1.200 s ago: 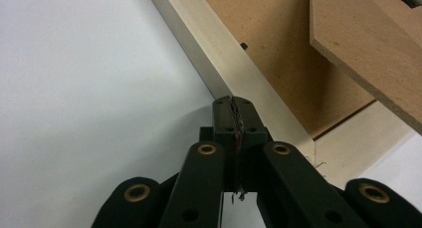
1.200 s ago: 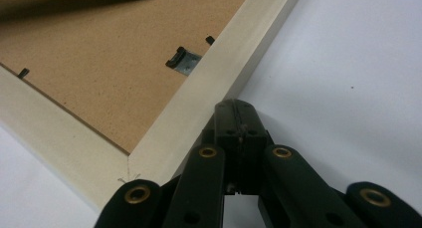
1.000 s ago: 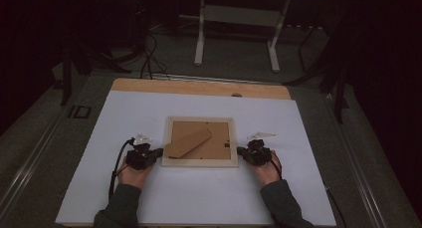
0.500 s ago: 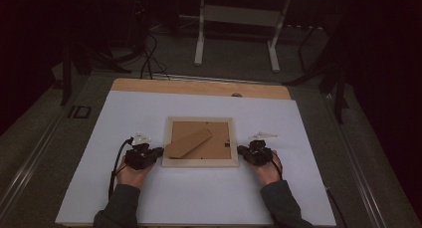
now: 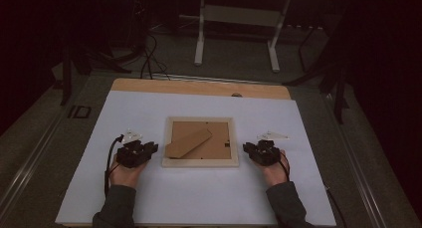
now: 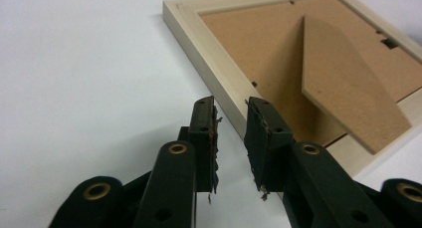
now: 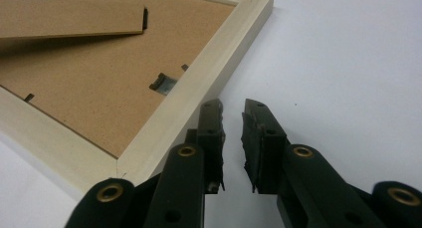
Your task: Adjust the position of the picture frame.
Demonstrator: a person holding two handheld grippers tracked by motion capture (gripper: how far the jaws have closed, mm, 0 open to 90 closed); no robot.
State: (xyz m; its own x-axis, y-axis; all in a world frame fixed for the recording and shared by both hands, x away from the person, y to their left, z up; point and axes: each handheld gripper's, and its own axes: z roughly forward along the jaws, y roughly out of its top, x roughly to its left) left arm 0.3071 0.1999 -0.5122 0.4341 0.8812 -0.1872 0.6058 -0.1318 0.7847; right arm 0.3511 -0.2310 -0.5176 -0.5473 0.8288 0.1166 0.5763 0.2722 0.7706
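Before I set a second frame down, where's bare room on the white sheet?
Free: the wide strip between the picture frame and the sheet's far edge, and the near strip below the frame between the forearms. Crowded: either side of it, where the left gripper and right gripper sit.

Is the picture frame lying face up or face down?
Face down: the picture frame shows its brown backing board and easel stand on top.

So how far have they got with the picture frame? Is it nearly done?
The picture frame already lies face down on the white table, its stand flap sticking up. Right now the left gripper and right gripper sit beside its two sides; their jaws have just been opening, with nothing between them. The backing board looks in place, so any opening up is probably still to come.
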